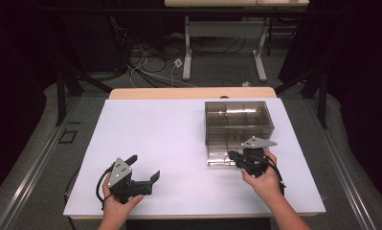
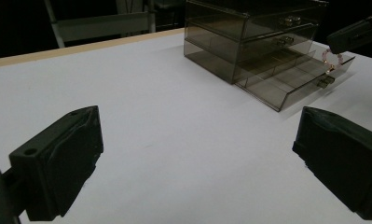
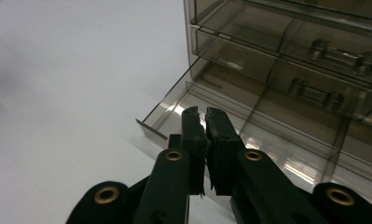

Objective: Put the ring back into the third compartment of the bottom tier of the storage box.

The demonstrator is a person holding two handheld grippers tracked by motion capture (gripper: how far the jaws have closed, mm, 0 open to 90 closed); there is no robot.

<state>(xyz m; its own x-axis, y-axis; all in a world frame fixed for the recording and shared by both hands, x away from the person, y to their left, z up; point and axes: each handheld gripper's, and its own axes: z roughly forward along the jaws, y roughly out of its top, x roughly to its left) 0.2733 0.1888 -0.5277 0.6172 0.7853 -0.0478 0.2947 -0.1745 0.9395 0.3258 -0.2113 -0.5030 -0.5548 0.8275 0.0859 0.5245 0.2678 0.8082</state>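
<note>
One smoky transparent drawer cabinet [image 1: 239, 120] is sitting on the far right part of the white table [image 1: 169, 143]. It is holding three drawers, stacked; in the left gripper view each front is carrying one small clear handle. The upper two are sitting flush. The bottom drawer [image 2: 291, 79] is standing pulled out toward the person, and thin dividers are splitting its floor into several compartments; the exact count is not readable.

One small pink beaded ring, a bracelet [image 2: 332, 59], is hanging from the tip of the right gripper [image 1: 236, 157] above the outer end of the open drawer. In the right gripper view the two black jaws are standing pressed almost together over the drawer, with only a sliver between the pads; the beads themselves are not visible there. So the right claw is clamping the bracelet.

The left gripper [image 1: 143, 167] is resting low over the near left part of the table, well apart from the cabinet. Its two jaws are standing wide apart, with nothing between them but bare table.

Two hands, two grippers, one cabinet, one bracelet.
</note>
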